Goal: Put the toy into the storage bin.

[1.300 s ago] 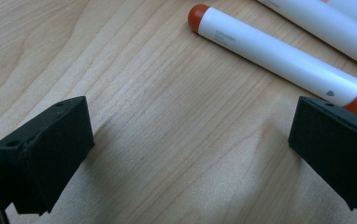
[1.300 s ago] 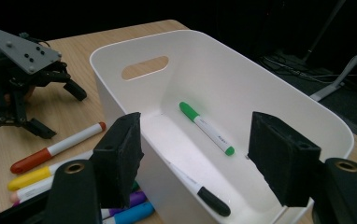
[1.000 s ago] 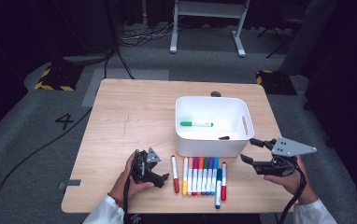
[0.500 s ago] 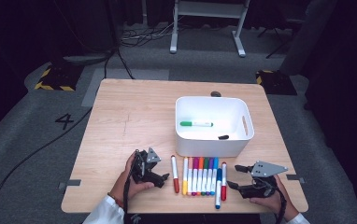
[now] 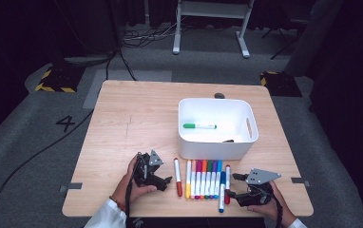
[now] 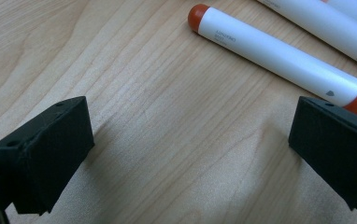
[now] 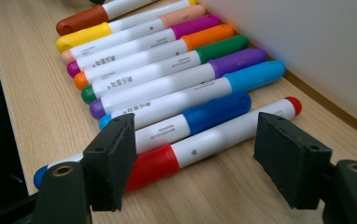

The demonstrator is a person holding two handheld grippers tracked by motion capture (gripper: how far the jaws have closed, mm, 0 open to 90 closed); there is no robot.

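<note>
Low in the right gripper view, the right gripper (image 7: 193, 158) sits with its jaws spread apart and nothing between them, straddling the near end of the red marker (image 7: 214, 140); the jaw at lower left covers part of that marker's cap, and whether it touches I cannot tell. Just beyond lies the dark blue marker (image 7: 204, 116), then the rest of the marker row (image 7: 162, 60), packed side by side with no gaps. At the upper right of that frame the white bin (image 7: 307, 51) wall rises close past the marker tips, leaving a thin strip of wood.

At the lower centre of the high view the row lies between the bin (image 5: 203, 151) and the table's near edge (image 5: 189, 214), with the right gripper (image 5: 239, 187) just right of it. The left gripper (image 5: 163, 178) rests lower left, jaws released; bare wood lies between them, and an orange-capped marker (image 6: 279, 53) crosses the upper right of its view. A green marker (image 5: 199, 126) lies inside the bin.
</note>
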